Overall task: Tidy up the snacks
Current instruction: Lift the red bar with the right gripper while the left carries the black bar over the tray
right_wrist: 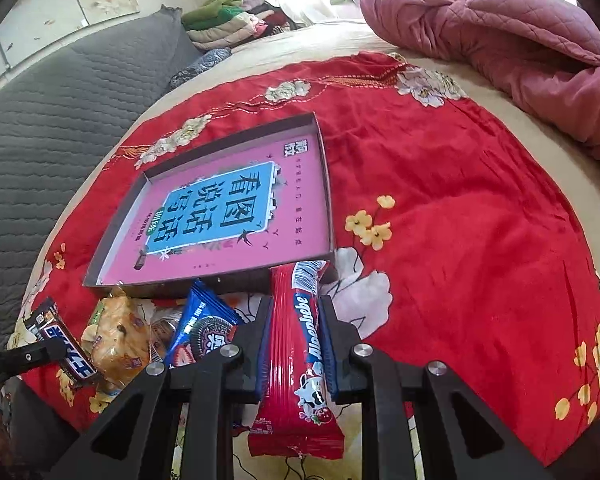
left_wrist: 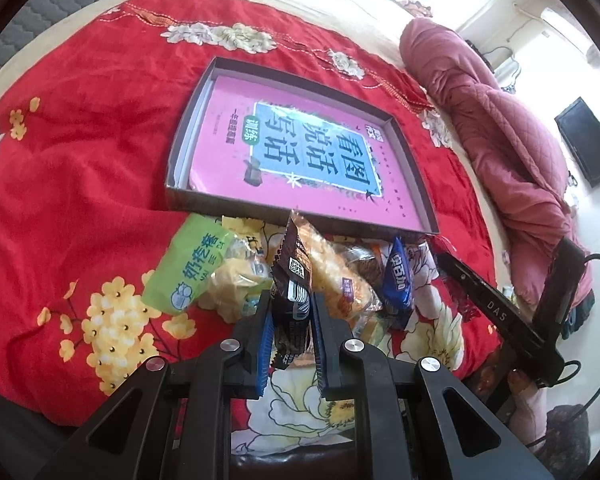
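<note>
My left gripper (left_wrist: 291, 300) is shut on a dark brown chocolate bar wrapper (left_wrist: 290, 280), held just above a pile of snacks: a green packet (left_wrist: 192, 268), a yellow pastry pack (left_wrist: 340, 280) and a blue Oreo pack (left_wrist: 398, 280). My right gripper (right_wrist: 293, 308) is shut on a long red Alpenliebe candy stick (right_wrist: 294, 344). Beyond both lies a shallow dark box (left_wrist: 296, 84) (right_wrist: 324, 184) with a pink book (left_wrist: 300, 152) (right_wrist: 228, 220) flat inside it. In the right wrist view the brown bar (right_wrist: 62, 340) shows at lower left, with the Oreo pack (right_wrist: 204, 328) beside it.
Everything rests on a red floral bedspread (left_wrist: 80, 140) (right_wrist: 460, 200) over a bed. A rolled pink quilt (left_wrist: 500, 120) (right_wrist: 500, 40) lies along the far side. A grey quilted pad (right_wrist: 60, 120) and folded clothes (right_wrist: 228, 20) sit at the back left.
</note>
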Available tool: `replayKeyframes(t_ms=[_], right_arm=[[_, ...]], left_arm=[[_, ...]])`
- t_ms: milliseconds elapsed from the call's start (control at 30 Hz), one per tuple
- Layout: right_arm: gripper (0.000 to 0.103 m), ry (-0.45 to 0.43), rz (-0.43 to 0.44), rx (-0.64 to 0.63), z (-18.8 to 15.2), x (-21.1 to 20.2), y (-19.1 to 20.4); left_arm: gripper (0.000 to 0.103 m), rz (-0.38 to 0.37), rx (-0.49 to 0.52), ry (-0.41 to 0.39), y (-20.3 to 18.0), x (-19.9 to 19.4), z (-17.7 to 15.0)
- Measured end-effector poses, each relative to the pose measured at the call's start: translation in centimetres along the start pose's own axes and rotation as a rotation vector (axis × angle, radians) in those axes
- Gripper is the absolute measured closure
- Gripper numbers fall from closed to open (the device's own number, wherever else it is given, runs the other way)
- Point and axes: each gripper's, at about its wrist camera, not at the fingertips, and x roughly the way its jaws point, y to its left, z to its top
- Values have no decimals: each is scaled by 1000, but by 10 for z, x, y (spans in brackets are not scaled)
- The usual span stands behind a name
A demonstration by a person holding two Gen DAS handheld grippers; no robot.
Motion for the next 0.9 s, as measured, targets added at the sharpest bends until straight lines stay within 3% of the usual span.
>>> replayKeyframes(t_ms=[433,900], right_arm=[[81,-53,56,-38,8,-5,13],[81,-90,63,-66,26,6,18]], left_arm=[[85,-4,-19,-43,6,-7,20],[85,-6,-43,-71,7,3,50]])
